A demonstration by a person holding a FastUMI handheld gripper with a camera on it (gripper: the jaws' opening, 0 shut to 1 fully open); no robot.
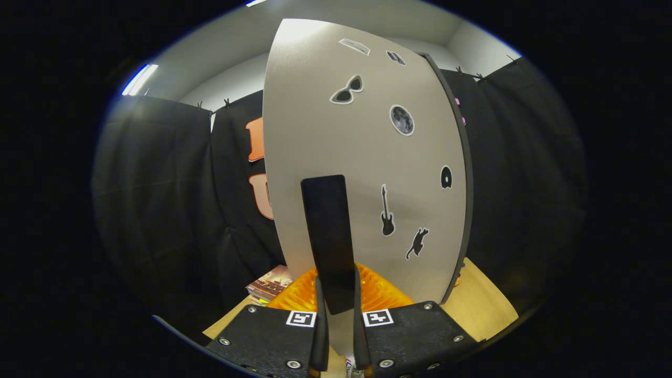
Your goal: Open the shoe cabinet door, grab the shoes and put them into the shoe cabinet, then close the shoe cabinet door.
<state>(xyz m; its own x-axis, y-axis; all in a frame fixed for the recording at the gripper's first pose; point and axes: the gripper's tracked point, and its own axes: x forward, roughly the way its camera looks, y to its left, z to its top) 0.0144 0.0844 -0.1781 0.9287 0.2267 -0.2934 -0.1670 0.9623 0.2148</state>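
The shoe cabinet door (362, 157) is a pale grey panel with a dark edge, standing upright and filling the space just ahead of the fingers. Stickers dot its face: sunglasses, a moon, a guitar, a cat and a few more. A dark flat handle (328, 241) runs down its lower part, and the gripper (340, 336) has both fingers closed against its sides. The door seems swung open, though its hinge side is hard to judge.
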